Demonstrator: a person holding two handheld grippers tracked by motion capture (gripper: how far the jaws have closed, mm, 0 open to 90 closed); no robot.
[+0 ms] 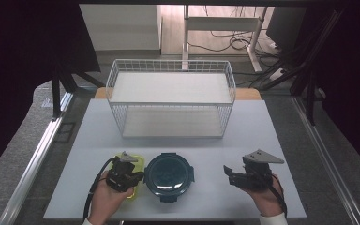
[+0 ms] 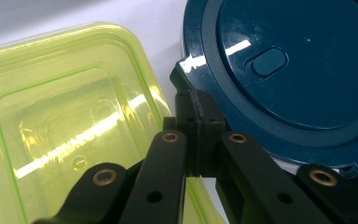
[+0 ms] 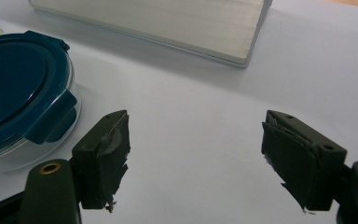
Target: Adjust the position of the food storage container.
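Yellow-green translucent square plastic container (image 1: 137, 164) lies at the near left of the pale grey worktop (image 1: 206, 145) in the high view, just beside a round dark-blue-lidded clear container (image 1: 169, 176); the left claw (image 1: 132, 177) hovers over the yellow-green one, the right claw (image 1: 227, 171) rests well apart to the right, and a white wire two-tier basket shelf (image 1: 171, 99) stands behind. From the left gripper view, the left claw (image 2: 198, 140) is pressed together with nothing between its jaws, poised over the gap where the yellow-green lid (image 2: 70, 121) meets the blue lid (image 2: 289, 70). From the right gripper view, the right claw (image 3: 193, 158) stands spread and empty above bare worktop. I judge a pick-up is being lined up; next the left claw must spread and settle over a rim. No readable writing appears.
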